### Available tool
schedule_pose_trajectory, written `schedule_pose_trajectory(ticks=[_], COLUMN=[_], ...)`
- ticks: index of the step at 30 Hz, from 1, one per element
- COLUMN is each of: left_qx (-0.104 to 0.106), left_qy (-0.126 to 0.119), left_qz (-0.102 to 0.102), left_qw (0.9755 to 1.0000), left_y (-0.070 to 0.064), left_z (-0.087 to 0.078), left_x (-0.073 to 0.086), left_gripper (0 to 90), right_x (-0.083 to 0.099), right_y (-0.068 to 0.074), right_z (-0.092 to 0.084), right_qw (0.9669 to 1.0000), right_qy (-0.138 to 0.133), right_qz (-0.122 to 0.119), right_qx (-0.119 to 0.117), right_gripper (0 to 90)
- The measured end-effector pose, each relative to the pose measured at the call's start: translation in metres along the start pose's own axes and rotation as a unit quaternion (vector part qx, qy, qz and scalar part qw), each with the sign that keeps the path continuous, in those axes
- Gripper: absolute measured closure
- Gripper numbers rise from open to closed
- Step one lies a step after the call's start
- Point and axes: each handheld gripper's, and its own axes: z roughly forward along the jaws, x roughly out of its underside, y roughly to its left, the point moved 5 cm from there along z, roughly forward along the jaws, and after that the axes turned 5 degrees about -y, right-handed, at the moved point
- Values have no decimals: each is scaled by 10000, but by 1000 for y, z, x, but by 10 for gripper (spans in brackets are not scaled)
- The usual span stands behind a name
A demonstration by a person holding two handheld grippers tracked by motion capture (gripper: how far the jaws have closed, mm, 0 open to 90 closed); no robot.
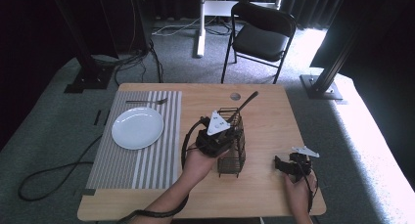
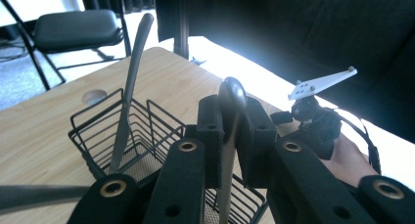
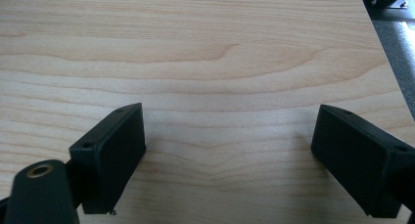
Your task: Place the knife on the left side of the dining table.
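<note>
table [image 1: 264, 116]: light wood, with a small round hole near the far edge; bare wood runs from the basket to the right edge.
mat [image 1: 142, 170]: striped grey and white, covers the left part of the table up to its left edge.
plate [image 1: 137, 127]: white, on the mat, well apart from the basket.
fork [image 1: 147, 101]: lies on the mat's far end, just beyond the plate.
basket [image 1: 235, 155]: black wire, near the middle of the table; a long dark utensil [image 1: 247, 102] leans out of it toward the far edge.
left gripper [image 1: 218, 136]: over the basket's near-left side, grey plate on top.
left gripper view: jaws closed on the handle of a metal utensil – its rounded end [image 2: 232, 94] stands up between the pads, the shaft runs down toward the basket [image 2: 142, 136]; which kind of utensil cannot be told. a second handle [image 2: 129, 82] leans in the basket; the other hand and its gripper [image 2: 318, 126] lie beyond to the right.
right gripper [image 1: 288, 165]: near the table's front right corner, held low, well apart from the basket.
right gripper view: jaws wide apart with nothing between them – bare wood grain [image 3: 220, 77] beneath, the table's edge and grey floor at the upper right.
chair [image 1: 262, 35]: black, on the floor beyond the far edge.
floor: grey carpet with cables [image 1: 54, 177] to the left.
writing: none readable.
</note>
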Motion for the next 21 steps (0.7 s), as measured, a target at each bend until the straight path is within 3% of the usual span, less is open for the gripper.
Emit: schedule_pose_trajectory(ticks=[10, 13, 21], left_qx=[300, 323, 640], left_qy=[-288, -312, -568], left_qz=[-156, -119, -75], left_qw=[9990, 9989, 9963], left_y=[13, 13, 11], left_z=[-7, -9, -21], left_x=[-10, -13, -25], left_gripper=[836, 836, 836], right_x=[0, 0, 0], right_y=[0, 0, 0], right_z=[0, 0, 0], right_qw=[10000, 10000, 10000], right_qy=[0, 1, 1], right_qz=[-2, -3, -2], right_qx=[0, 0, 3], right_gripper=[121, 121, 121])
